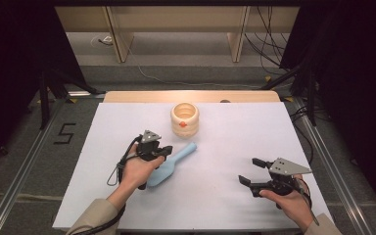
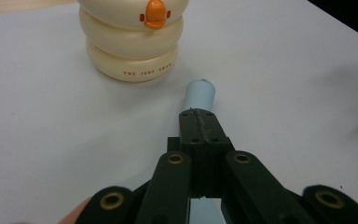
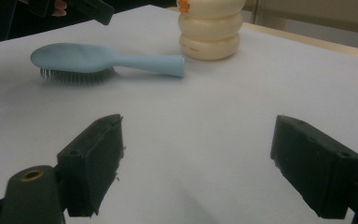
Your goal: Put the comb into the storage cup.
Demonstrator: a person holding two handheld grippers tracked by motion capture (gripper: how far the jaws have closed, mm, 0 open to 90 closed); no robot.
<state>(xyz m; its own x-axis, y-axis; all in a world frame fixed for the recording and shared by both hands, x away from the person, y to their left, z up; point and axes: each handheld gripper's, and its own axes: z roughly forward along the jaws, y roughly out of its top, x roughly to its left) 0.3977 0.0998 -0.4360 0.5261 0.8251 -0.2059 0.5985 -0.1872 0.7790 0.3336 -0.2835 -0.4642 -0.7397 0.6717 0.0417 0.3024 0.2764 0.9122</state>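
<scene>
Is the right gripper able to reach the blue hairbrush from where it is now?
Probably yes. The right gripper is open and points at the blue hairbrush, with bare white table between them. The left gripper sits over the brush, so the handle end nearest the cream duck container looks easiest to take.

Place: a lab-style recording room, not a home.
Work surface: a white rectangular board [image 1: 127, 196] laid on a pale wooden table [image 1: 191, 96].
Rig: black tripod legs [image 1: 44, 100] and dark curtains [image 1: 14, 58] are seen at both sides; silver metal rails [image 1: 27, 164] are run along the floor.
Cabling: loose black cables [image 1: 267, 46] are trailed over the grey floor [image 1: 186, 73].
Marking: a black numeral 5 [image 1: 64, 133] is taped on the floor.
Background: light wooden furniture legs [image 1: 120, 39] are seen behind.
</scene>
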